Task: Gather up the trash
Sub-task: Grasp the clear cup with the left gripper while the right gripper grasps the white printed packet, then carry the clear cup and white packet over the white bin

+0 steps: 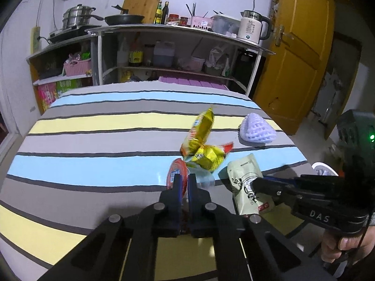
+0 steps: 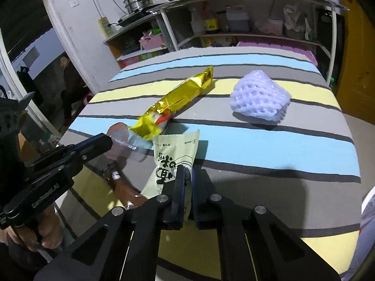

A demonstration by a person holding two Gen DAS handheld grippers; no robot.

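Both grippers are pointed steeply down at the near right part of a striped tablecloth (image 1: 93, 126), each carried by a hand wrapped round its pistol grip: the right hand (image 1: 344, 245) is seen at the lower right of the left wrist view, the left hand (image 2: 46, 231) at the lower left of the right wrist view. The two tools are brought in side by side, near each other but apart.

On the cloth, a gold snack wrapper (image 2: 178, 100) is laid diagonally, its near end crumpled just beside the grippers. A pale lavender foam fruit net (image 2: 260, 98) is set farther right, well apart from both tools. Beyond the far edge of the table, a steel shelf unit (image 1: 178, 29) is seen with a frying pan (image 1: 124, 19), a stacked steamer pot (image 1: 77, 16), sauce bottles and a white electric kettle (image 1: 252, 27); a yellow wooden door (image 1: 300, 53) stands to the right. A person is seated far off at the left of the right wrist view.

The left gripper (image 1: 184, 182) is closed, with its jaws pinched on a clear plastic wrapper with a red printed label (image 1: 177, 172) lying at the near end of the gold wrapper. The right gripper (image 2: 187, 175) is likewise closed, its jaws clamped on the near part of a pale green snack pouch (image 2: 173, 159) printed with black characters, which is lying flat on the cloth, right of the clear wrapper
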